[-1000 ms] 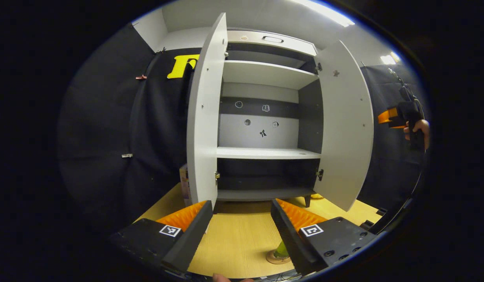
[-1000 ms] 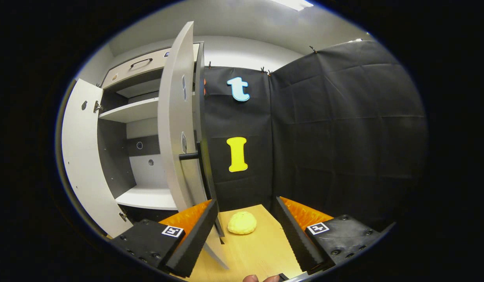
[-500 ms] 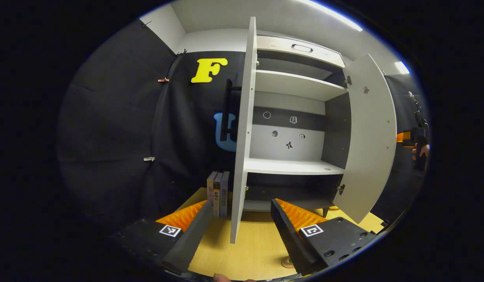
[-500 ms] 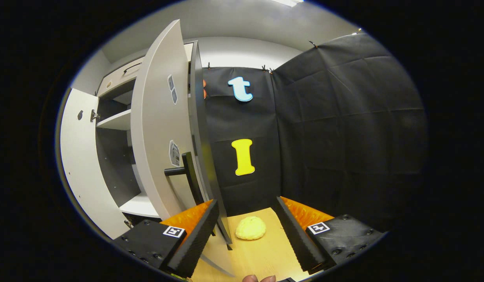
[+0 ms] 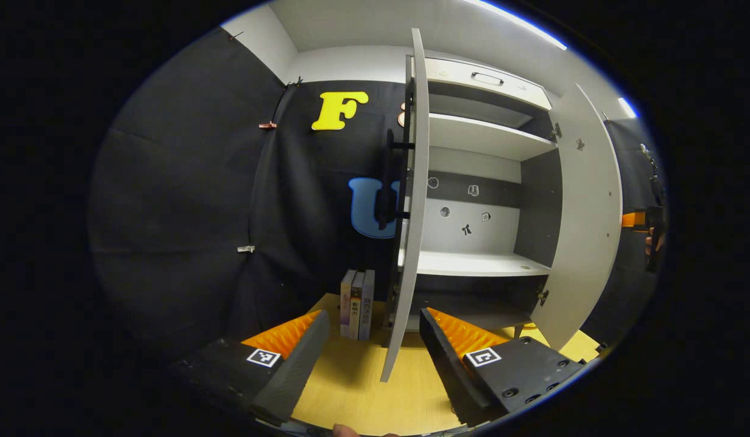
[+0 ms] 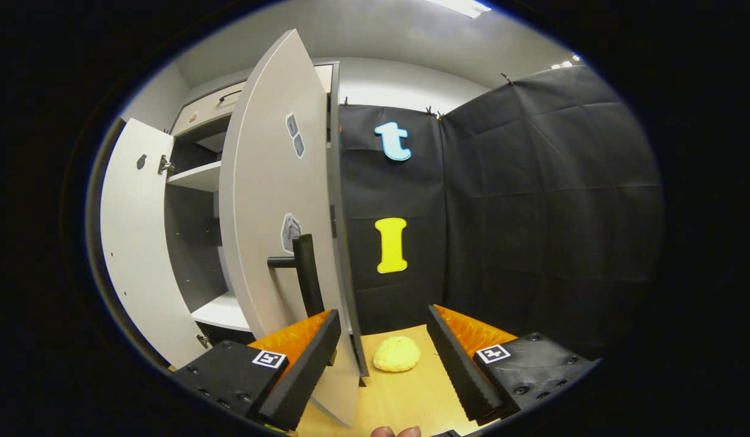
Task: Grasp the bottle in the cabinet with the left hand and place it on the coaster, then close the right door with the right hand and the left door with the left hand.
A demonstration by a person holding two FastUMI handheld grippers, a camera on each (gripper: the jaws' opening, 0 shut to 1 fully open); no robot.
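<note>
The cabinet (image 5: 472, 182) stands on a wooden table (image 5: 357, 388) with both doors open; its visible shelves are bare, and small stickers on the back panel are too small to read. In the left gripper view the left door (image 5: 409, 212) is seen nearly edge-on, its black handle (image 5: 384, 182) on the outer face, and its lower edge hangs between the spread fingers of the left gripper (image 5: 375, 346), which grips nothing. The right door (image 5: 584, 224) stands wide at the far side. In the right gripper view the right door (image 6: 278, 224) fills the left of centre, with three small stickers on its face, illegible, and a black bar handle (image 6: 305, 273) just above the left finger of the right gripper (image 6: 384, 358), whose jaws are apart and hold nothing. Three books (image 5: 357, 303) stand upright on the table just left of the cabinet; spine text is unreadable. A yellow lumpy object (image 6: 397, 354) lies on the table beyond the right gripper. Square black-and-white markers sit on each finger block. Bottle and coaster: location cannot be told.
</note>
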